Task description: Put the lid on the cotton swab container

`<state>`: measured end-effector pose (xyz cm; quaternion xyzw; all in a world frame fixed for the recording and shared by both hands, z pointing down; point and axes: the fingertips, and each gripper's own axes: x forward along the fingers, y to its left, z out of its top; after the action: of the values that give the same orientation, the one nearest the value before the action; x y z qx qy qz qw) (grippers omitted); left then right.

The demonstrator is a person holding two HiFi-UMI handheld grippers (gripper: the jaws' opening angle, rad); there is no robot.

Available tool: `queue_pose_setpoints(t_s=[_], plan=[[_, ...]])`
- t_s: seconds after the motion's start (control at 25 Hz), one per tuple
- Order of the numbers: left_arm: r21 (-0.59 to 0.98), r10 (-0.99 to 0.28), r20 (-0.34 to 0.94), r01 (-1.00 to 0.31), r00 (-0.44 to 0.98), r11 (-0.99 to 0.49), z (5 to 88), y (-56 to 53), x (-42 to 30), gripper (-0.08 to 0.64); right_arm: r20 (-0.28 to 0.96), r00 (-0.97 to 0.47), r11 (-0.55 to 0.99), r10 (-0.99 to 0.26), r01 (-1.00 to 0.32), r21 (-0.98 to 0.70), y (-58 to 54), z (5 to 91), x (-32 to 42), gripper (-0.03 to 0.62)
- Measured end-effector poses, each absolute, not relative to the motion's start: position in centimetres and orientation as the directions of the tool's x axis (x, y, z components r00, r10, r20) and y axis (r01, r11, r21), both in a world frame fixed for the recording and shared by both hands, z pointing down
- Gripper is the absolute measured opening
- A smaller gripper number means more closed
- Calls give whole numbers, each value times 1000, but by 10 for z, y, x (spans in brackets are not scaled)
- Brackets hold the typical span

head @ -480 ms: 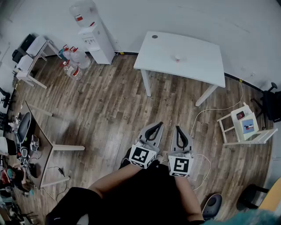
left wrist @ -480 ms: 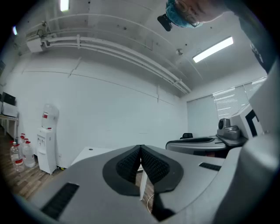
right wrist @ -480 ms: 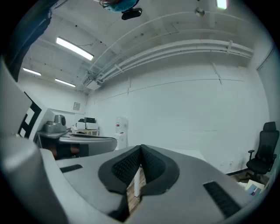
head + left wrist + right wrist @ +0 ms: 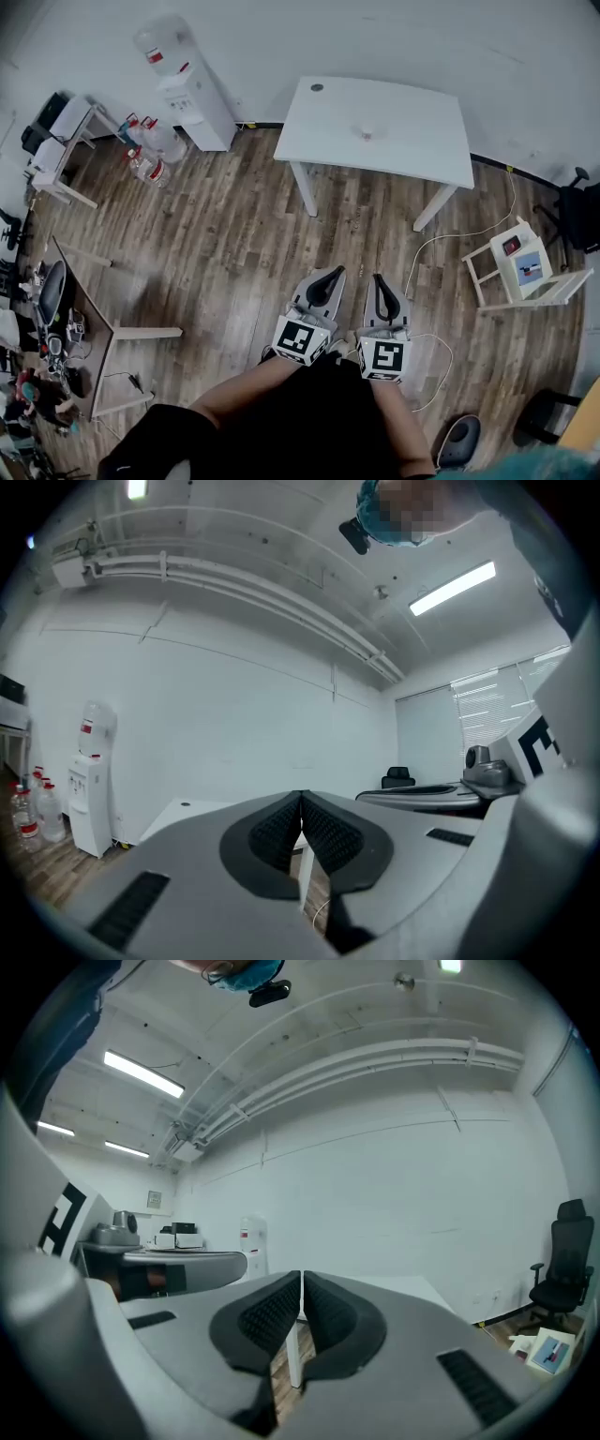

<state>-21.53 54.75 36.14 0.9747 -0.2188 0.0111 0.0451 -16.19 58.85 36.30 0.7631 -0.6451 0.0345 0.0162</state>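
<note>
Wooden floor (image 4: 234,234) lies before the white table (image 4: 417,141) carrying a small item (image 4: 366,132), probably the cotton swab container. Left hand-held gripper (image 4: 331,274) and right hand-held gripper (image 4: 381,281) are closed, empty: approach first.

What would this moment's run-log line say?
left gripper: shut, empty | right gripper: shut, empty | both: side by side | white table: ahead, not reached

- The left tool (image 4: 330,274) and right tool (image 4: 380,281) are sitting side by side, well apart from the surface (image 4: 412,112).
- A small thing (image 4: 366,133) is lying on the surface.
- A water cooler (image 4: 192,94) is standing left of it.
</note>
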Motion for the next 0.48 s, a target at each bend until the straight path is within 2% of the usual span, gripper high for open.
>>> queue_pose_setpoints(t_s=[0.48], plan=[[120,-378,50,-382,924,-917,388,449,-143,12,117,168,-170,-979,-985,-6,491,378,-92,32]])
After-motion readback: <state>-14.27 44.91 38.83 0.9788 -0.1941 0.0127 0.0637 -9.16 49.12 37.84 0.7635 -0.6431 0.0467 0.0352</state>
